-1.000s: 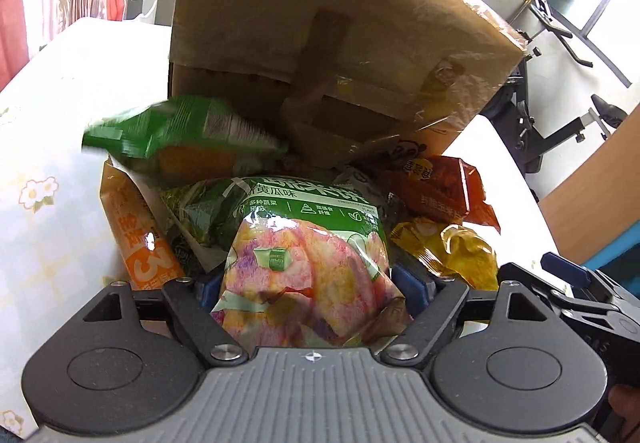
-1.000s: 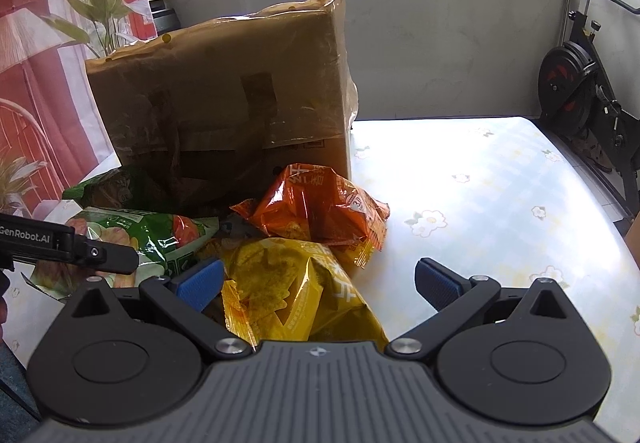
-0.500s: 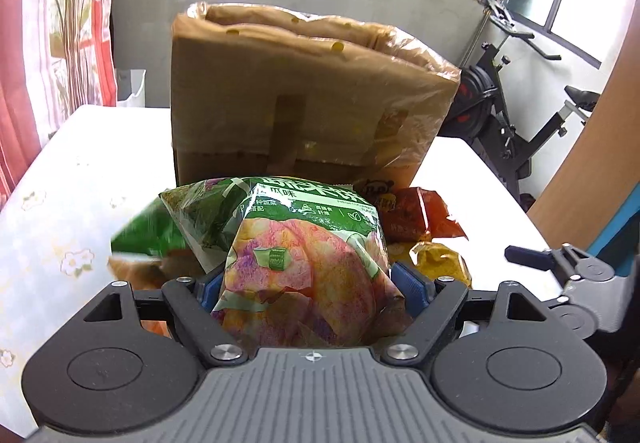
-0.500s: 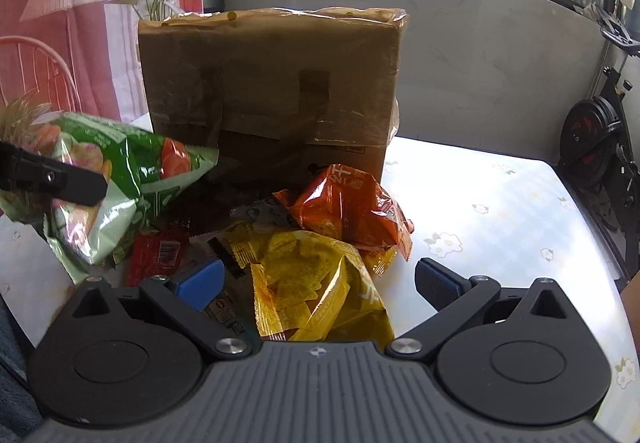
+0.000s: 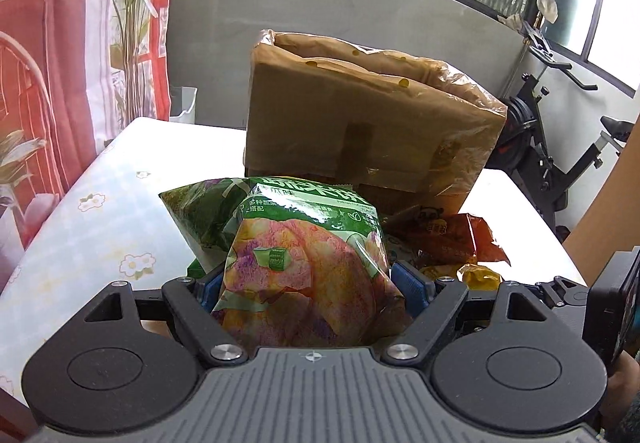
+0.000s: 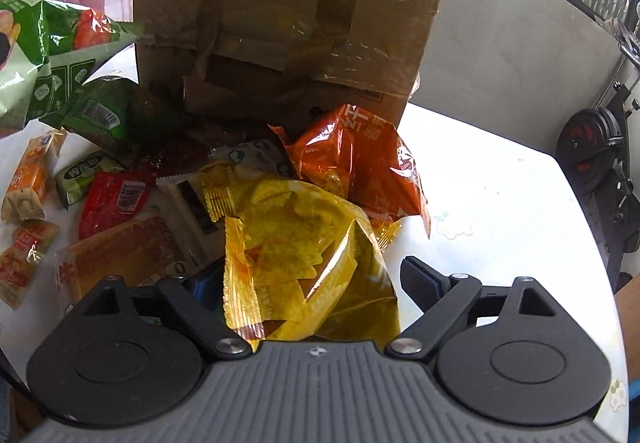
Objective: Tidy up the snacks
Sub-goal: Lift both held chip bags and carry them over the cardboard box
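My left gripper [image 5: 306, 285] is pinching the green veggie-crisp bag [image 5: 308, 267] by its lower body, held up off the table [image 5: 100, 227] in front of the cardboard box [image 5: 360, 123]; it looks light, air-puffed and slick-filmed, so I'd judge a firm grip near a crimped seam safer than squeezing the middle, where the crisps could crush. My right gripper [image 6: 316, 283] is spread around the yellow chip bag [image 6: 304, 255] lying at the near edge of the snack pile, pads not clearly pressing it. That crinkled bag should also be light and fragile; I'd take the sealed end.
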